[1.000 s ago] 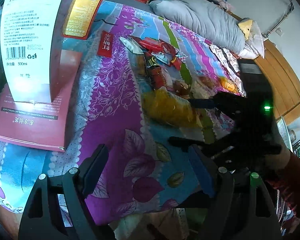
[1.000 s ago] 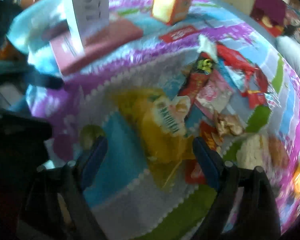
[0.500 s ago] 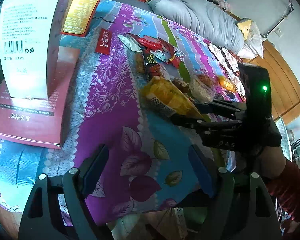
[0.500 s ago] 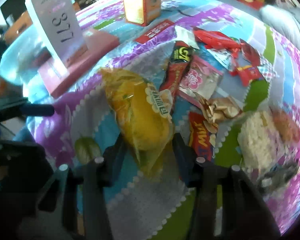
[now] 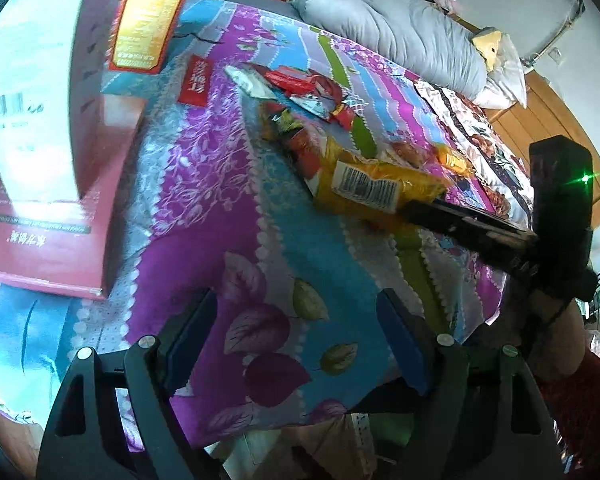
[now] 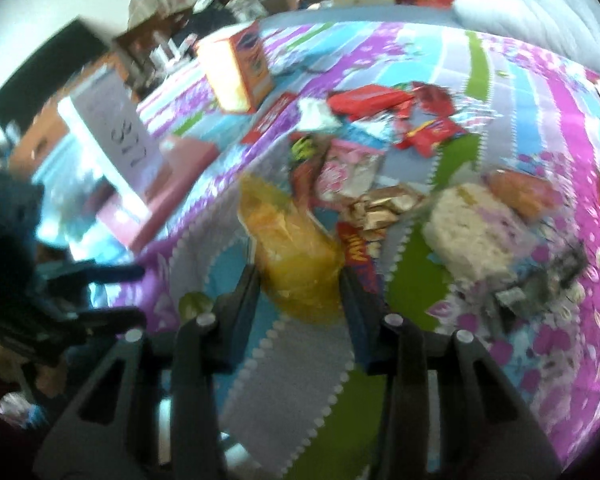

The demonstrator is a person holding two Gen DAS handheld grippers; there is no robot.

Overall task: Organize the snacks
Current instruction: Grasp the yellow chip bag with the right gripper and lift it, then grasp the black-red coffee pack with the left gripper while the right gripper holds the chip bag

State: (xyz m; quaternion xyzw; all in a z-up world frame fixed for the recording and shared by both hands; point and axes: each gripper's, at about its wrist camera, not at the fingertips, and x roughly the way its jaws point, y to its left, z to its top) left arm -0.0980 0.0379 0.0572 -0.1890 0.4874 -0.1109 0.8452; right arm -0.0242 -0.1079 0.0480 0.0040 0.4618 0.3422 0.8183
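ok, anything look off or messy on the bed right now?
Yes. The snack packets lie in a loose, overlapping heap across the bedspread, not sorted. The right gripper has just closed on the yellow snack bag, crumpling its end. The left gripper is open, holding nothing.

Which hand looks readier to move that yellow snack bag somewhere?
The right. Its tool has just closed onto the yellow snack bag, while the left tool hangs open over bare bedspread.

Two upright boxes [image 5: 148, 20], one flat red box [image 5: 48, 240], one yellow snack bag [image 5: 372, 192].
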